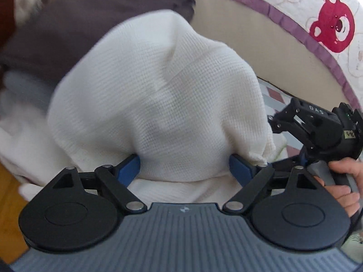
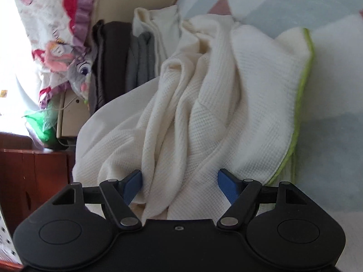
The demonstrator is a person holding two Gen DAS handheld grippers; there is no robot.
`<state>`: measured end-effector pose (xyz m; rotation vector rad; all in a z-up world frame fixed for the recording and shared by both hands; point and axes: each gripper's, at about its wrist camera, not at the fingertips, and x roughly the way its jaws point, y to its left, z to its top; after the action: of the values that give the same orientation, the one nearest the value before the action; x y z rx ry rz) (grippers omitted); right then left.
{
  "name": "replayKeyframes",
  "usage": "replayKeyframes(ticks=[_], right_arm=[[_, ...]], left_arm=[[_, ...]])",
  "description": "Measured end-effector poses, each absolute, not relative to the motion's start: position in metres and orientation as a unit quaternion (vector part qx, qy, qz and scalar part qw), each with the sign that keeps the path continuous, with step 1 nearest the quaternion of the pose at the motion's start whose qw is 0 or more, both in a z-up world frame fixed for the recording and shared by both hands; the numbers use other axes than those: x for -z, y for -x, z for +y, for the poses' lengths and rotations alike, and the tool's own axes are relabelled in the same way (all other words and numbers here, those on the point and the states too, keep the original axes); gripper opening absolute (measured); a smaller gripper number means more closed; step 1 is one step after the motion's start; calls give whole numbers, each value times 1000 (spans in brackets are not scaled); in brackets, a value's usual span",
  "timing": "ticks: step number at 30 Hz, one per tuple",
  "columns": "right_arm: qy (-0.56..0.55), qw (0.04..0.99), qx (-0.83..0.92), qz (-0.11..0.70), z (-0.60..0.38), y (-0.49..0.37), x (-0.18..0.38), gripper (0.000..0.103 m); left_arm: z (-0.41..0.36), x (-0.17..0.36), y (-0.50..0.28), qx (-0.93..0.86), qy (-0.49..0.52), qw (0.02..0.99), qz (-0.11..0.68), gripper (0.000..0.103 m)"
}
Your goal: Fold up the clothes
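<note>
A white waffle-knit garment lies heaped on the bed, rumpled into long folds. One of its edges carries a lime-green trim. My left gripper is open, its blue pads wide apart, with a bulge of the cloth lying between them and draping over the right one. My right gripper is also open, with loose folds of the same garment between its blue pads. In the left wrist view the right gripper shows at the garment's right edge, held by a person's hand.
A stack of folded clothes in dark brown, grey and white sits behind the garment, its brown top close by. A bear-print quilt with purple trim, a plush toy and a wooden cabinet border the patterned bedsheet.
</note>
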<state>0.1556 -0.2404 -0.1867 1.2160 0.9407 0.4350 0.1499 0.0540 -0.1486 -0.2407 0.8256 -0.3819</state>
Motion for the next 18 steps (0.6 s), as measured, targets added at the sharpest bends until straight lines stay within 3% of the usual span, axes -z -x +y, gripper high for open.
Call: replayKeyframes(ticks=[1, 2, 4, 7, 18], right_arm=[[-546, 698, -203, 417, -239, -154, 186, 55], [-551, 693, -212, 413, -239, -154, 186, 43], [-562, 683, -228, 407, -238, -156, 185, 35], [-559, 680, -250, 403, -239, -158, 178, 29], [-561, 674, -314, 364, -265, -120, 121, 29]], left_arm=[[55, 151, -152, 195, 136, 885, 402, 57], [56, 151, -153, 205, 157, 877, 406, 50], [57, 151, -154, 222, 184, 865, 411, 33], [50, 142, -147, 239, 164, 867, 405, 22], [24, 77, -108, 318, 137, 867, 359, 18]])
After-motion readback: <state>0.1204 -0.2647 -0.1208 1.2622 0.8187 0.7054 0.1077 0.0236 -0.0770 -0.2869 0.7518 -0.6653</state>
